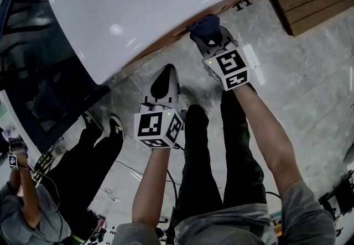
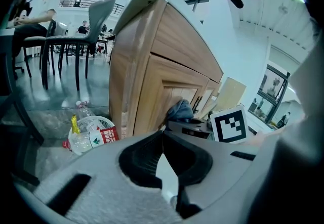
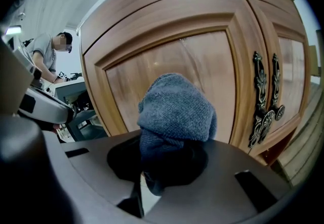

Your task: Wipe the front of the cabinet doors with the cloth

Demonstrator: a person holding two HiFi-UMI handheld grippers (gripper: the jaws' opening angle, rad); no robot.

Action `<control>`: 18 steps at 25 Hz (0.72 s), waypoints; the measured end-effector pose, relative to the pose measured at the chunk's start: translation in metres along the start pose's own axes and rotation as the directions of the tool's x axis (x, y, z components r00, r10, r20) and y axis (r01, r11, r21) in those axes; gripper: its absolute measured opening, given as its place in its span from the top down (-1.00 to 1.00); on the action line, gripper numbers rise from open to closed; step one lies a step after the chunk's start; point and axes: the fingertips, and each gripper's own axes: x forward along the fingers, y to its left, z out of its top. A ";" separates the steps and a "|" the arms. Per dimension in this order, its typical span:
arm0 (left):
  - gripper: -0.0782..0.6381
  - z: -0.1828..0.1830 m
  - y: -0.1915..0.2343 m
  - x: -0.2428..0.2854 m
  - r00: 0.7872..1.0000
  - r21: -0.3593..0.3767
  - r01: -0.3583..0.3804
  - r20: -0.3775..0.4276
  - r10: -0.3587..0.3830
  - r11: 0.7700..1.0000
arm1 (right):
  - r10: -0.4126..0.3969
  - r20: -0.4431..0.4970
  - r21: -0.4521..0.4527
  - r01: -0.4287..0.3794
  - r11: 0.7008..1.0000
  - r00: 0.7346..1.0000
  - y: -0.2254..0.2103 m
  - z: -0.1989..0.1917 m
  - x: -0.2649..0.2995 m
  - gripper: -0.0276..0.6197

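Gripping blue cloth (image 3: 177,109), right claw (image 3: 164,165) near cabinet door (image 3: 202,61), bottle label (image 2: 104,135) illegible

Grey marble floor (image 1: 315,56), dark-legged chairs (image 2: 97,15)

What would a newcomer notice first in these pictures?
A bunched blue-grey cloth, clamped in the right gripper, sits before the left wooden cabinet door, with ornate dark handles to its right. The left gripper, jaws together and empty, is off the door, nearer the person.
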 end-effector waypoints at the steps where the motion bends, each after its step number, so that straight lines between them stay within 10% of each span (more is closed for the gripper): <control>1: 0.75 -0.001 0.002 -0.002 1.000 -0.002 -0.001 0.000 0.001 1.000 | 0.001 0.000 0.001 -0.001 1.000 1.000 0.003 -0.001 0.001 0.74; 18: 0.75 -0.009 0.023 -0.020 1.000 -0.023 -0.017 0.008 0.017 1.000 | 0.071 0.003 -0.041 -0.071 0.997 0.997 0.051 0.000 0.013 0.74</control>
